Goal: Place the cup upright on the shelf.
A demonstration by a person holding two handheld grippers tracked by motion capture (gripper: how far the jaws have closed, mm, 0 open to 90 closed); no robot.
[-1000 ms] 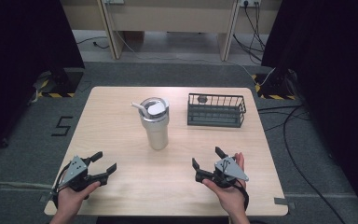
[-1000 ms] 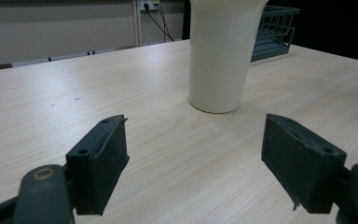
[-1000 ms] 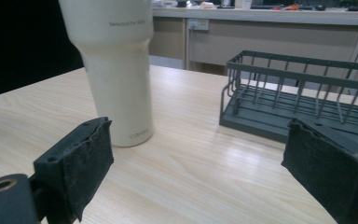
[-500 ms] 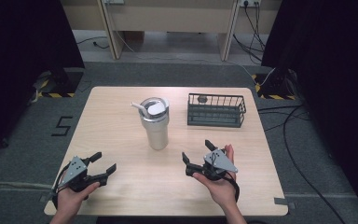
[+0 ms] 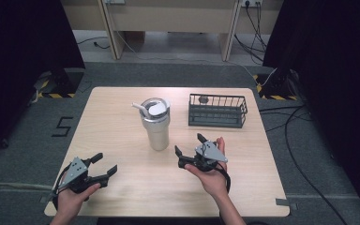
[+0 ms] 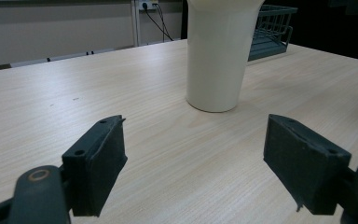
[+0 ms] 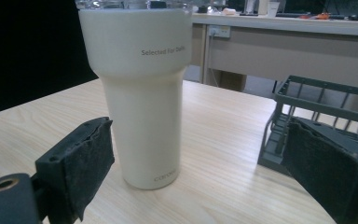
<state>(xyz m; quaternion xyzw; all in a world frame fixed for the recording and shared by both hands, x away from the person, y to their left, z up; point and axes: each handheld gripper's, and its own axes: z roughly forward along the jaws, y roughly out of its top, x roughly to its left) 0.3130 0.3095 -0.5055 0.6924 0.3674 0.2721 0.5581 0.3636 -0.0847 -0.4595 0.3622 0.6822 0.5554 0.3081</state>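
A cream tumbler with a clear lid and a straw stands upright near the table's middle. It rises close ahead in the right gripper view and a little farther off in the left gripper view. My right gripper is open, a short way to the tumbler's right and nearer the person, jaws pointing towards it with nothing between them. My left gripper is open and empty near the front left of the table.
A dark wire basket stands at the back right of the wooden table, also seen behind the tumbler. Dark floor, cables and desk legs surround the table.
My right gripper has moved left and forward towards the tumbler. The left gripper has stayed where it was.
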